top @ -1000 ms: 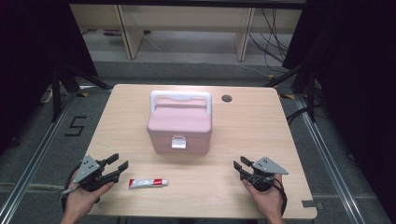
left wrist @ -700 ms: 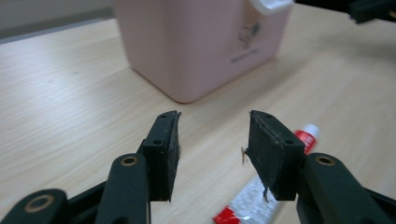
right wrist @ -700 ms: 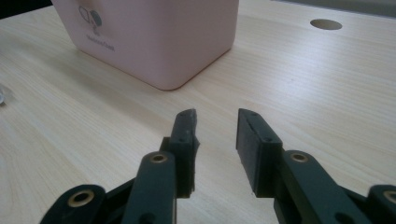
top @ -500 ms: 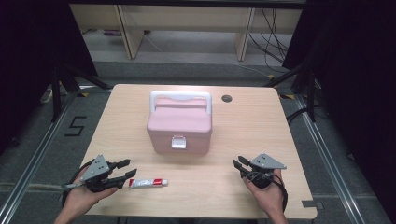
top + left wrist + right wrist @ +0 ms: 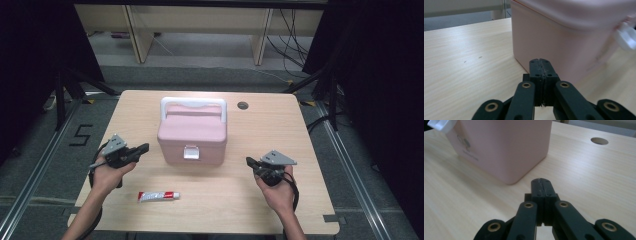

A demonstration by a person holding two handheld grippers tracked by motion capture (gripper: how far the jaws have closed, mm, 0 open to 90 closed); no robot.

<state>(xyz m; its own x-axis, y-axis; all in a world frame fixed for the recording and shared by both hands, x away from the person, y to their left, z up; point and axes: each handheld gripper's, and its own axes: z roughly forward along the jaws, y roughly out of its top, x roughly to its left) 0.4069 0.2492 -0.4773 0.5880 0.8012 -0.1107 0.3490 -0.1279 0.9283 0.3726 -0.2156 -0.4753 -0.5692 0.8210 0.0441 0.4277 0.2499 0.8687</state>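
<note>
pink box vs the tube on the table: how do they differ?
The pink box stands upright mid-table with a white handle and front latch; the tube lies flat near the front edge. The box is far bulkier; the tube is slim and small. The box is plain pink; the tube is white with red print. Both rest on the table, untouched by either gripper.

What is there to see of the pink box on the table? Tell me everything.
The pink box looks like smooth plastic, with rounded corners and a lid that sits shut. A white handle lies folded back over the lid's far side, and a white latch hangs at the middle of the near face. It stands upright near the middle of the wooden table. A faint printed motif marks one side wall in the right gripper view. Nothing touches it but the table; both tongs stand off from it.
</note>
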